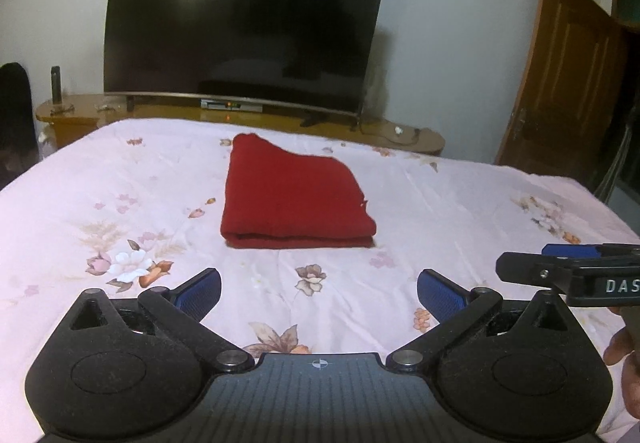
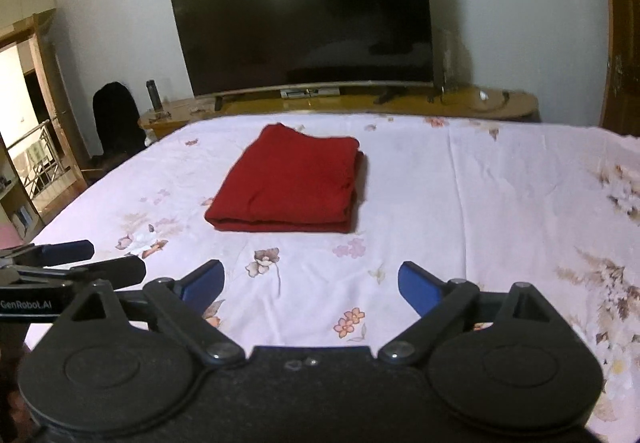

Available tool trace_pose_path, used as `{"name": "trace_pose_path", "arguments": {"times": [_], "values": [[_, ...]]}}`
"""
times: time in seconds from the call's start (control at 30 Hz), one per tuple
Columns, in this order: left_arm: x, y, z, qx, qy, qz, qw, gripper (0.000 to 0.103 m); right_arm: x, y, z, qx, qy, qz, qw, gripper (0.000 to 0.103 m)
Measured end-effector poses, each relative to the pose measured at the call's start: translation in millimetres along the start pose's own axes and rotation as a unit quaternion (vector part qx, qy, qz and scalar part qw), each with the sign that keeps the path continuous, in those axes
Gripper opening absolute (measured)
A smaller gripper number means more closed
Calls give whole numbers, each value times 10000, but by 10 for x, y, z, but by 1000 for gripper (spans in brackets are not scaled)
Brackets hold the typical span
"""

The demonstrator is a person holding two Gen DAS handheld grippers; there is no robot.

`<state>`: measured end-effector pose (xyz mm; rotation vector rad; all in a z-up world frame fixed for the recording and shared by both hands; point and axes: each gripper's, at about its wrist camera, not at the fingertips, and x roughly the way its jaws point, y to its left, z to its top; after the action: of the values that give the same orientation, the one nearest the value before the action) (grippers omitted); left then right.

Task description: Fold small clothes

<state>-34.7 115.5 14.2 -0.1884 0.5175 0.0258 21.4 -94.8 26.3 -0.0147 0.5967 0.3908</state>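
Note:
A red garment [image 1: 294, 195] lies folded into a flat rectangle on the pink flowered bed sheet [image 1: 120, 179], its folded edge toward me. It also shows in the right wrist view [image 2: 288, 185]. My left gripper [image 1: 319, 293] is open and empty, held above the sheet well short of the garment. My right gripper [image 2: 311, 285] is open and empty too, at a like distance. The right gripper shows at the right edge of the left wrist view [image 1: 560, 263]; the left gripper shows at the left edge of the right wrist view [image 2: 76, 259].
A large dark TV [image 1: 244, 31] stands on a wooden stand [image 1: 168, 111] beyond the bed's far edge. A brown door [image 1: 560, 75] stands open at the right. A dark chair [image 2: 116, 115] and a doorway with a railing [image 2: 32, 159] lie to the left.

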Motion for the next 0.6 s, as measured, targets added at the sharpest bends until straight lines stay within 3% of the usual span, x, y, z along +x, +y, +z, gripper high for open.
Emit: {"name": "trace_pose_path", "arguments": {"times": [0.6], "values": [[-152, 85, 19, -79, -162, 7, 9998, 103, -57, 189, 63, -153, -176, -6, 9997, 95]]}}
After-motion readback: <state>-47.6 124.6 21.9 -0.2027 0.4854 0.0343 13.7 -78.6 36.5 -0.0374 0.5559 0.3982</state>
